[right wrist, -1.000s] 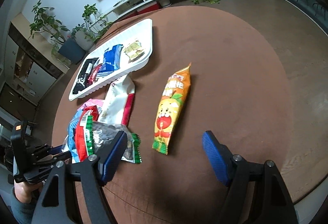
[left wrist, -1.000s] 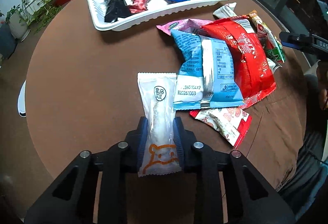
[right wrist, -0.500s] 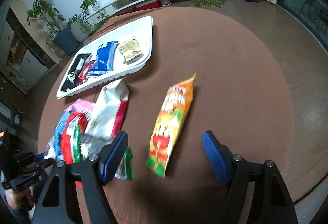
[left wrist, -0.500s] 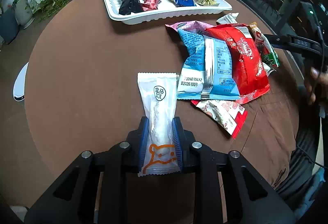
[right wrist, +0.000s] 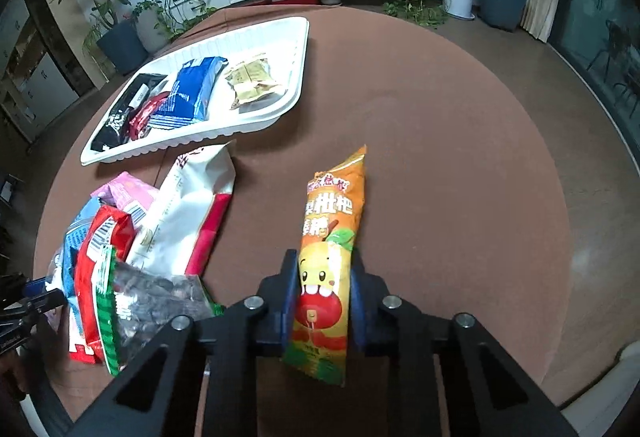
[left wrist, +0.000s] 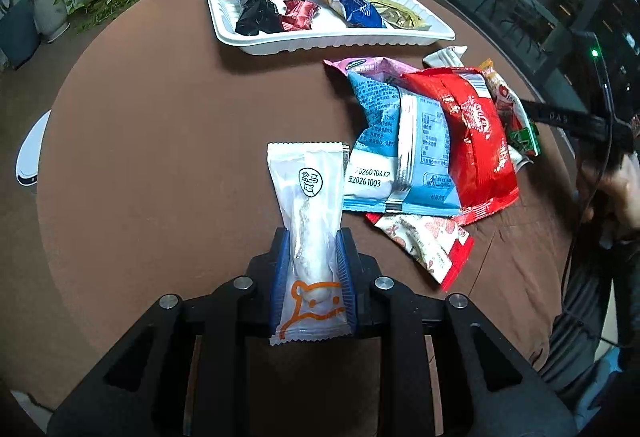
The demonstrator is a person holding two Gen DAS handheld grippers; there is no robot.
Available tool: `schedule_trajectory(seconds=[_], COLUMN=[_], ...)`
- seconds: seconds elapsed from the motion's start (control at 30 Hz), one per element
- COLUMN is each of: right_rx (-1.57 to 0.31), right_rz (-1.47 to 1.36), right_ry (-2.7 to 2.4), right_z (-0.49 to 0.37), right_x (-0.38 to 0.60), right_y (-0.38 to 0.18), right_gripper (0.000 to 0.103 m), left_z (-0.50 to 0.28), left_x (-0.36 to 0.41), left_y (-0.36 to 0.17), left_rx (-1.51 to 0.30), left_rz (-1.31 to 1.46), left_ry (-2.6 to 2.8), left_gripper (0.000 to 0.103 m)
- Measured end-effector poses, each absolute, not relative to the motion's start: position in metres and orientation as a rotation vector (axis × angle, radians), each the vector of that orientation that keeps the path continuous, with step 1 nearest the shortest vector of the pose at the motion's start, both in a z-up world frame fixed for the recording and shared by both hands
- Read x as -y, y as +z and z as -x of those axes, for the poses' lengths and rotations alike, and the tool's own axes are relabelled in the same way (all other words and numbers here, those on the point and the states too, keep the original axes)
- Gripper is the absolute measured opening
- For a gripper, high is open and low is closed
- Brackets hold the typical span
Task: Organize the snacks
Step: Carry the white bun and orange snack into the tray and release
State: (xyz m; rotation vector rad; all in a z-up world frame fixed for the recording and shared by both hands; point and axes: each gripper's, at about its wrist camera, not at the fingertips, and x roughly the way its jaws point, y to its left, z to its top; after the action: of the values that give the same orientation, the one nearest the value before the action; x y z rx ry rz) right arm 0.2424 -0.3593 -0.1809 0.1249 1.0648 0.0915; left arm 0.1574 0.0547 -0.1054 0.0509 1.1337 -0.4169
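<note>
Orange foil fills the middle of the right wrist view: the right gripper [right wrist: 323, 295] has just been closing and its blue pads now pinch the lower end of the orange pack [right wrist: 330, 257], whose long axis runs straight up the frame, away from the jaws, over the brown table [right wrist: 460, 157]. In the left wrist view the left gripper [left wrist: 312, 277] is pressed together on the lower end of a white pack [left wrist: 310, 233], again lengthwise up the frame. What the coming move turns on is the tray [right wrist: 298, 49]: in the right view it sits at upper left, well apart from the orange pack, its long side slanting down to the left, with bare floor at its near right end beside the gold pack [right wrist: 252, 83]. In the left view the tray [left wrist: 332, 41] lies at top centre, nearly straight ahead, with the loose pile [left wrist: 432, 141] to the right of that path. Neither hand looks clearly nearer; the right probably suits the tray's free end.
</note>
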Motion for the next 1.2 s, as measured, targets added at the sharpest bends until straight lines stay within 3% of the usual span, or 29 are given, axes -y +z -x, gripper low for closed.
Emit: schedule_trajectory(seconds=[0.77, 1.2], right_rx=[-0.954, -0.791], right_rz=[-0.539, -0.622], right_ry=[0.222, 0.131], right_z=[-0.205, -0.252], right_x=[0.403, 0.455], right_y=[-0.156, -0.098], right_gripper=[0.017, 0.017], left_z=[-0.157, -0.238], left_x=[-0.095, -0.109], left_y=[-0.084, -0.005], left_rx=[-1.052, -0.899], left_rz=[0.232, 0.268], left_ry=[-0.445, -0.434], left_gripper=[0.022, 0.022])
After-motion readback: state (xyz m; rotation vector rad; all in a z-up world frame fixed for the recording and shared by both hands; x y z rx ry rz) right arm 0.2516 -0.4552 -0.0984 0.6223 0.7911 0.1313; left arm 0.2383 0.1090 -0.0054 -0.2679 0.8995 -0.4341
